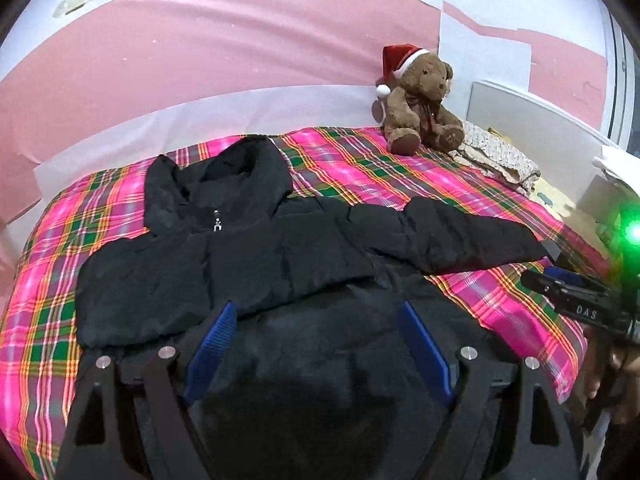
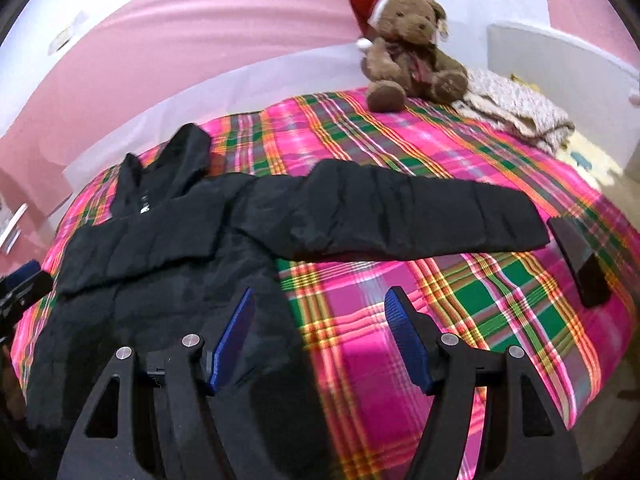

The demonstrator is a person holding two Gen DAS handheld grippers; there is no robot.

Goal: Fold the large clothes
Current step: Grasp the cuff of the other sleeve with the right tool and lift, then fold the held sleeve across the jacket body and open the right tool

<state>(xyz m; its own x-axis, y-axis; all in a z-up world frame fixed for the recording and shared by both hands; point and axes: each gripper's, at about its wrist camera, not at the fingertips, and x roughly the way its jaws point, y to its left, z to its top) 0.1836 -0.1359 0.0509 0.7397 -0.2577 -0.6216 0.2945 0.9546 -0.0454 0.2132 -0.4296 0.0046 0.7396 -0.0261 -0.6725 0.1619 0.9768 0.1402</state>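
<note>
Blue-padded fingers [image 1: 210, 354] of the left tool [image 1: 316, 308] fill the bottom of the left wrist view, spread wide apart and grasping nothing, hovering over the lower body of a black jacket [image 1: 256, 256]. That jacket lies front up on a bed [image 1: 400, 172] covered in a bright pink, green and yellow plaid sheet. Its hood points toward the far wall, its zipper is closed up to the collar, and one sleeve is folded across the chest while the other stretches straight out toward the right.

From the right wrist view, the right tool [image 2: 320, 296] is also released, its jaws wide apart. Its left finger sits over the jacket's [image 2: 168, 248] side edge, and its right finger sits over bare plaid sheet. The outstretched sleeve [image 2: 420, 216] runs across just beyond the fingertips.

A dark phone [image 2: 580, 264] lies on the bed [image 2: 500, 300] just past the sleeve's cuff; only this view shows it clearly. The left wrist view alone shows a green light glowing on the right tool [image 1: 576, 292] at its right edge.

At the far side of the bed, a brown teddy bear [image 1: 420, 104] in a red Santa hat sits against the pink wall, well apart from the jacket. Beside it lies a folded pale cloth [image 1: 496, 160], near a white board [image 1: 540, 120] at the bed's end. Open sheet surrounds the jacket on the right and far sides.
</note>
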